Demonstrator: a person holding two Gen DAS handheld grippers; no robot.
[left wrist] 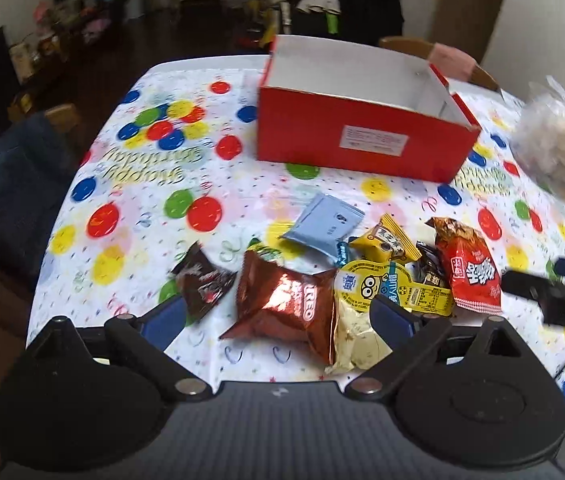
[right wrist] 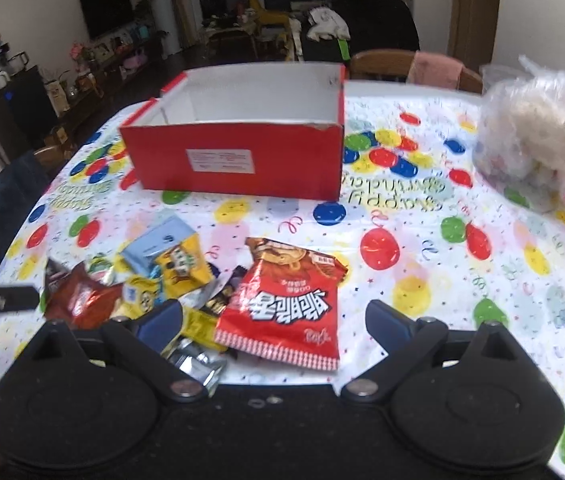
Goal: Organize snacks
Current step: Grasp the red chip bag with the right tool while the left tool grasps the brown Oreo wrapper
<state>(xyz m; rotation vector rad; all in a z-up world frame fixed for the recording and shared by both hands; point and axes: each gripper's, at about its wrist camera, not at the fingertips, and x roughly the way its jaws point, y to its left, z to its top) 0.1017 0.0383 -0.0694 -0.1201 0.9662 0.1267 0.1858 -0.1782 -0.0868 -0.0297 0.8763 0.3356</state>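
Since both grippers, left (left wrist: 278, 316) and right (right wrist: 274, 324), gape empty, pinch the light, crinkly, slippery red bag (right wrist: 286, 304) at its sealed edge.

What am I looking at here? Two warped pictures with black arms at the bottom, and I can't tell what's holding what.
Each picture comes from a camera mounted on a hand-held claw, looking forward along its two blue-tipped fingers. One shows the left claw, the other the right claw. Both are open and hold nothing. On the balloon-print tablecloth lies a heap of snack packets: a brown Oreo pack, a red chip bag, a light blue sachet and a small yellow packet. Behind them stands an open red box, apparently empty. A clear plastic bag sits to the right.
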